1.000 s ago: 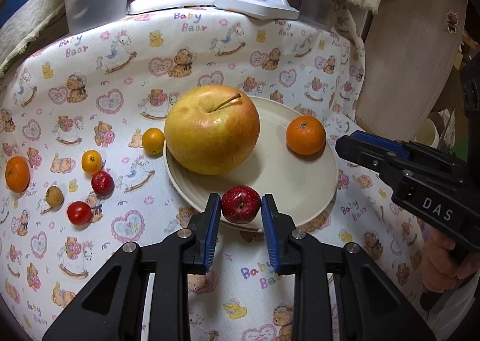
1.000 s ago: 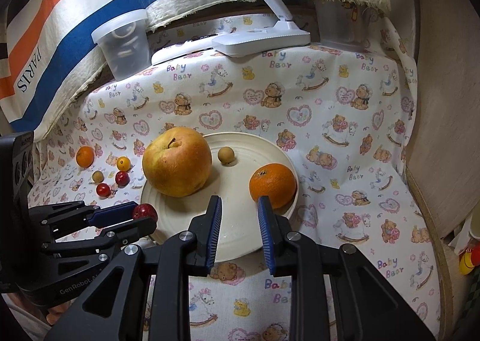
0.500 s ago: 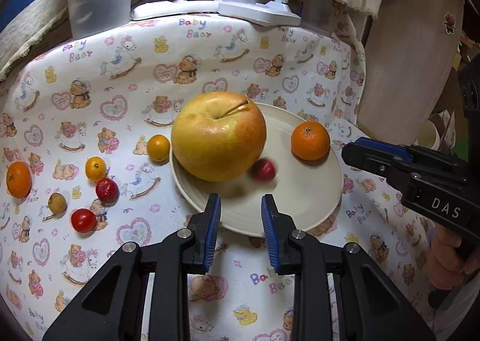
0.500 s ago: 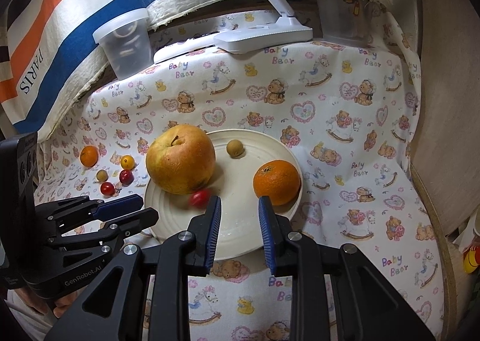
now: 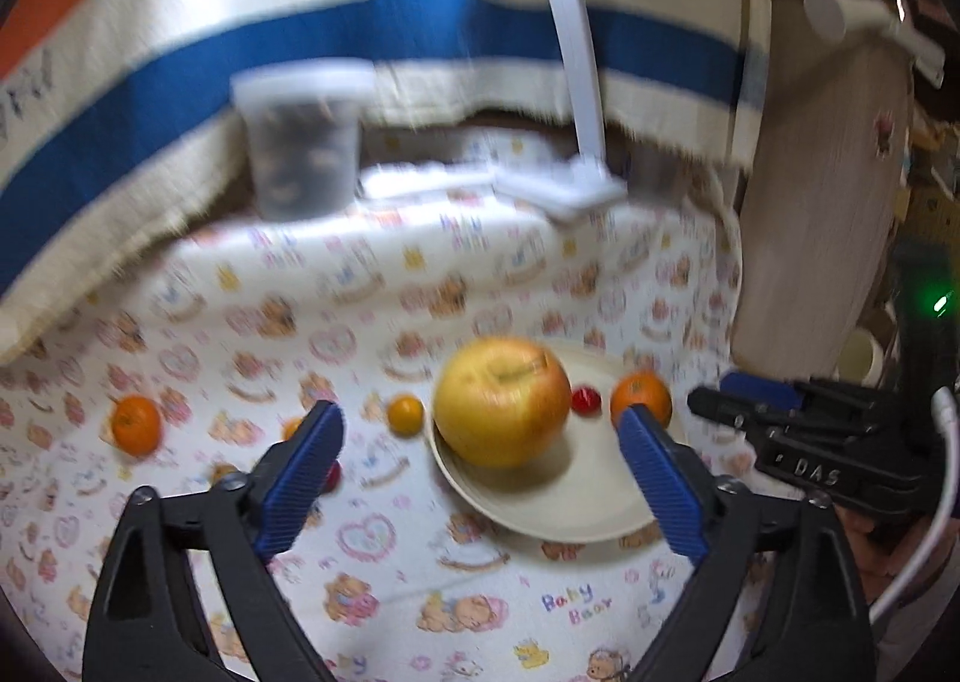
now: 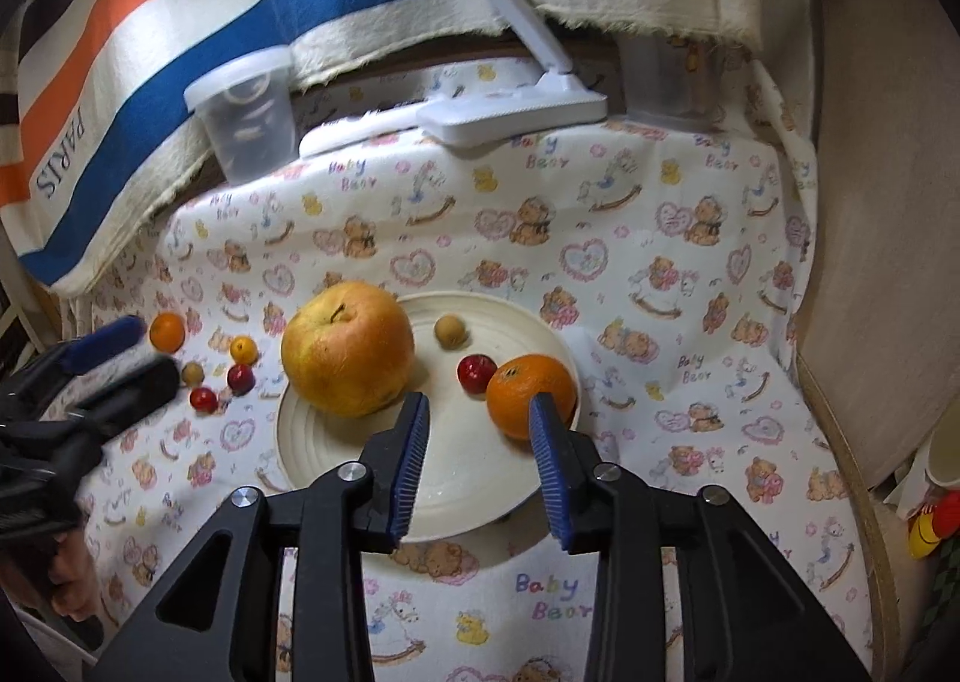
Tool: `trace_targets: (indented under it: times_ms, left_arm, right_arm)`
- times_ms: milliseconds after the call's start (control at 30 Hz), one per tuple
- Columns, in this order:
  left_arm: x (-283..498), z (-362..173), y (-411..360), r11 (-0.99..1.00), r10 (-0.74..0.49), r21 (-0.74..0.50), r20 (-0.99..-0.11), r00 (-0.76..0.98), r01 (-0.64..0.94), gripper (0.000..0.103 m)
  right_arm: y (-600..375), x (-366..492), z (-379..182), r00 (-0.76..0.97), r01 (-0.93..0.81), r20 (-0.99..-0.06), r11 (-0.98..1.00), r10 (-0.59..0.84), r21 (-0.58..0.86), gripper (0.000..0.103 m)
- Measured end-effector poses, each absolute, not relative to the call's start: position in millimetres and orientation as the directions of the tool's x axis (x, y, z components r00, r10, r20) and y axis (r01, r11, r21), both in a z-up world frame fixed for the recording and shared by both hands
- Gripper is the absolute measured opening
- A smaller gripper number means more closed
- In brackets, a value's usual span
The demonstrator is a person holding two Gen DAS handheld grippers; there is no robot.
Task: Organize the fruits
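The left gripper [image 5: 480, 478] is gaping wide, empty; the right gripper [image 6: 477, 457] is hanging half-spread over the plate's [image 6: 420, 508] near edge. The orange [image 6: 529, 394] sitting at its right rim looks firm, round, prone to rolling: best pinched across its middle.

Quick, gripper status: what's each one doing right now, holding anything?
Left gripper: jaws wide open, holding nothing.
Right gripper: jaws open, empty, just short of the orange on the plate.
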State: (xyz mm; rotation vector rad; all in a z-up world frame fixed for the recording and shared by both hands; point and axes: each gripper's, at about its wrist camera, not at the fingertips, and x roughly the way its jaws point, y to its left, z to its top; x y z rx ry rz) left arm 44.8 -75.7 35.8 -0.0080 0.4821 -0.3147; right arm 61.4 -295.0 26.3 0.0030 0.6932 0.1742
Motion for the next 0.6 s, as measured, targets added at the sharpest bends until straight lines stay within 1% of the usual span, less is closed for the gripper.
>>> trace_targets:
  times_ms: [33,67,167,233,300,400,433,467,600]
  left_arm:
    - [41,41,-73,0.956,-0.289,-0.077,-0.428,0.857,0.284,0.102]
    - [37,46,-69,0.96,-0.275,-0.071,-0.398,0.875,0.269,0.102]
    - [29,60,-62,0.971,-0.234,-0.035,-0.355,0.905,0.237,0.102]
    - [24,68,-55,0.977,-0.209,-0.022,-0.331,0.92,0.214,0.102]
    - [21,73,-49,0.983,-0.18,-0.018,-0.32,0.93,0.184,0.102]
    - [26,75,-40,0.99,-0.138,-0.02,-0.342,0.929,0.14,0.102]
    - [28,74,-36,0.992,-0.124,-0.021,-0.359,0.925,0.124,0.102]
    - [32,72,-33,0.993,-0.115,-0.025,-0.378,0.919,0.114,0.102]
    - [49,58,-23,0.995,-0.1,-0.054,-0.466,0.879,0.085,0.102]
  right_arm:
    - [-297,61,27,0.762,-0.153,-0.628,0.986,0.161,0.067,0.048]
    - [-298,60,29,0.77,-0.147,-0.618,0.987,0.158,0.07,0.049]
    - [-297,57,32,0.795,-0.138,-0.59,0.989,0.142,0.051,0.051]
    - [-296,54,34,0.816,-0.13,-0.563,0.991,0.13,0.04,0.063]
    - [-294,49,35,0.844,-0.105,-0.526,0.994,0.106,0.032,0.071]
    - [-288,44,33,0.867,-0.102,-0.489,0.995,0.097,0.017,0.076]
    - [-286,43,33,0.869,-0.115,-0.483,0.993,0.107,0.013,0.082]
    - [-283,41,33,0.873,-0.127,-0.474,0.992,0.117,0.011,0.085]
    - [-278,34,34,0.89,-0.146,-0.437,0.989,0.131,0.0,0.087]
